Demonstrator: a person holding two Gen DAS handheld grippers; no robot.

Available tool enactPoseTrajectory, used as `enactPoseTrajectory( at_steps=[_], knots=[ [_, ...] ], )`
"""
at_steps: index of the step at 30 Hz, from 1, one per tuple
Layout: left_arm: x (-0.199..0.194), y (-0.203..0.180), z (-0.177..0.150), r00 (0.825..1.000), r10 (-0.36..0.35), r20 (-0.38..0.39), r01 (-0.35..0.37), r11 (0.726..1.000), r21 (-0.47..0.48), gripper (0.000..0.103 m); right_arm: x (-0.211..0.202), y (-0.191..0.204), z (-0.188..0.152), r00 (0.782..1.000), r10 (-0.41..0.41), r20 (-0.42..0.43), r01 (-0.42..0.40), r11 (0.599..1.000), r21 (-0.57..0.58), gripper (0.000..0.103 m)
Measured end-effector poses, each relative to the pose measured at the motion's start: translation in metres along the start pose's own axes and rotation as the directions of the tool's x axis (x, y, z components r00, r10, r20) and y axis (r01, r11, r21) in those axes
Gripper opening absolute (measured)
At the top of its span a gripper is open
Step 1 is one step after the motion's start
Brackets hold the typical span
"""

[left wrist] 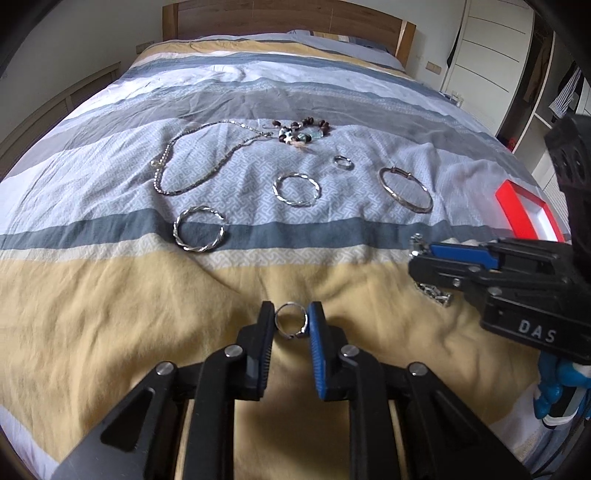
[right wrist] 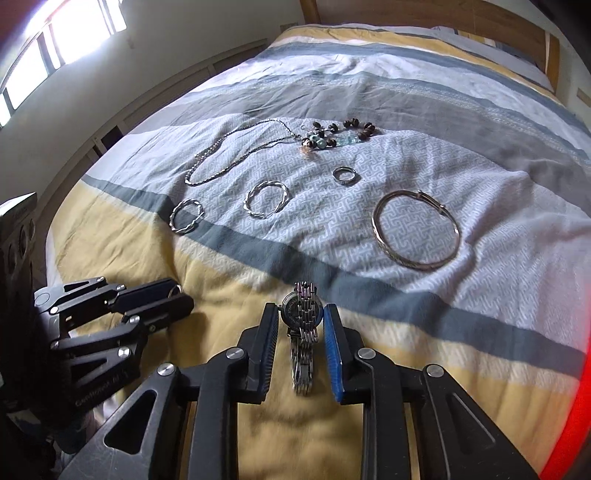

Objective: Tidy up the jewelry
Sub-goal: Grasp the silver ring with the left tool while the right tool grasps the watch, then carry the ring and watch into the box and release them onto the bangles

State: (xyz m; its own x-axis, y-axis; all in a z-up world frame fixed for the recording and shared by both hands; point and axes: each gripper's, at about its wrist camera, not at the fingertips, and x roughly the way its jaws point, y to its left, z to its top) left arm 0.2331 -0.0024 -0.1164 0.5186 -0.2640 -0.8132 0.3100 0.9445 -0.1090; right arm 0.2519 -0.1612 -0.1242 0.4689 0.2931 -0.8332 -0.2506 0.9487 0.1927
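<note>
Bed (left wrist: pixel 92 332) with striped yellow, grey and white quilt, wooden headboard (left wrist: pixel 288 14) behind, wardrobe (left wrist: pixel 491 48) on the right, window (right wrist: pixel 55 33) on the left. My left tool (left wrist: pixel 290 325) is clenched on a small ring (left wrist: pixel 291 320) over the yellow stripe. My right tool (right wrist: pixel 301 325) brackets a metal watch (right wrist: pixel 302 332), pads not touching it. Bangles, necklace (left wrist: pixel 192 158), beads lie farther up the quilt. Red box (left wrist: pixel 528 214) at bed's right edge.
</note>
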Motion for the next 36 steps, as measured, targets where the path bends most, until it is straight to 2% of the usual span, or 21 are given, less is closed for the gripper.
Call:
enactPoseTrajectory(
  at_steps=[5, 9, 14, 18, 22, 27, 30, 36],
  knots=[
    [-0.027, -0.014, -0.002, 1.0, -0.013, 0.026, 0.013, 1.0, 0.015, 0.017, -0.047, -0.007, -0.022, 0.999, -0.036, 0.038, 0.035, 0.999, 0.024, 0.023],
    [-0.052, -0.037, 0.0, 0.997, -0.054, 0.055, 0.053, 0.998, 0.022, 0.017, -0.089, -0.024, -0.042, 0.994, -0.087, 0.072, 0.083, 0.995, 0.061, 0.023],
    [-0.08, -0.085, 0.006, 0.989, -0.113, 0.091, 0.109, 0.993, 0.049, 0.017, -0.146, -0.056, -0.071, 0.98, -0.156, 0.125, 0.142, 0.983, 0.115, 0.023],
    [-0.09, -0.137, 0.014, 0.983, -0.159, 0.093, 0.149, 0.983, 0.108, 0.017, -0.185, -0.09, -0.093, 0.966, -0.2, 0.162, 0.173, 0.971, 0.164, 0.023],
    [-0.082, -0.192, 0.023, 0.976, -0.207, 0.063, 0.194, 0.966, 0.168, 0.017, -0.207, -0.137, -0.113, 0.955, -0.242, 0.173, 0.201, 0.953, 0.225, 0.023],
    [-0.052, -0.261, 0.032, 0.965, -0.263, 0.001, 0.255, 0.939, 0.232, 0.017, -0.211, -0.202, -0.135, 0.944, -0.297, 0.144, 0.242, 0.92, 0.309, 0.023],
    [-0.029, -0.3, 0.033, 0.956, -0.291, -0.043, 0.292, 0.92, 0.261, 0.017, -0.203, -0.229, -0.144, 0.944, -0.31, 0.114, 0.257, 0.907, 0.334, 0.023],
    [0.007, -0.352, 0.029, 0.944, -0.308, -0.115, 0.328, 0.892, 0.31, 0.017, -0.19, -0.26, -0.155, 0.95, -0.3, 0.09, 0.251, 0.9, 0.357, 0.023]
  ],
)
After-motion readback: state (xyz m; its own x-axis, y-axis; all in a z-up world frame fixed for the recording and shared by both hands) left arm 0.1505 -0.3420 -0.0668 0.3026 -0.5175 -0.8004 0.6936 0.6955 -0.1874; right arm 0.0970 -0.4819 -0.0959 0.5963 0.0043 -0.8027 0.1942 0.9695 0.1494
